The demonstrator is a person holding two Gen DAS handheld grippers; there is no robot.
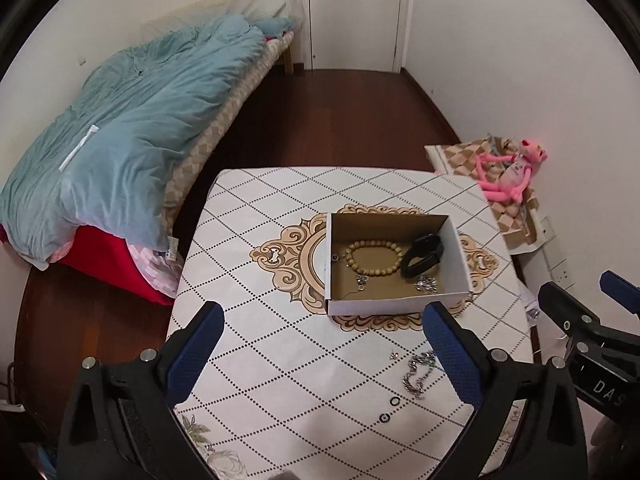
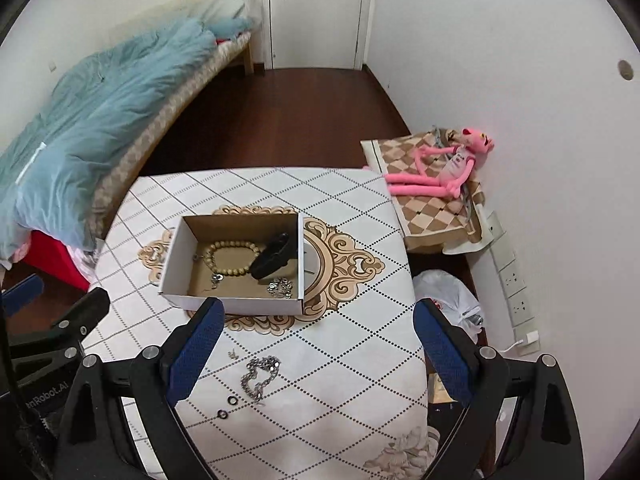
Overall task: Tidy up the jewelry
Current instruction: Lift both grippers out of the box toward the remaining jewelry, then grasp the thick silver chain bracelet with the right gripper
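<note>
An open cardboard box (image 1: 392,305) (image 2: 236,305) stands mid-table. It holds a wooden bead bracelet (image 1: 373,257) (image 2: 234,258), a black band (image 1: 423,255) (image 2: 272,258) and small silver pieces (image 1: 427,283) (image 2: 280,286). On the cloth in front lie a silver chain (image 1: 418,372) (image 2: 258,376), two small black rings (image 1: 390,409) (image 2: 227,407) and a tiny silver piece (image 1: 394,355) (image 2: 232,354). My left gripper (image 1: 324,344) is open and empty above the near table. My right gripper (image 2: 318,340) is open and empty, the chain near its left finger.
The table (image 1: 280,360) has a diamond-patterned cloth. A bed with a blue quilt (image 1: 132,132) is at left. A pink plush toy (image 2: 440,168) lies on a checked cloth at right. A plastic bag (image 2: 448,292) and wall sockets (image 2: 516,288) are beside the table.
</note>
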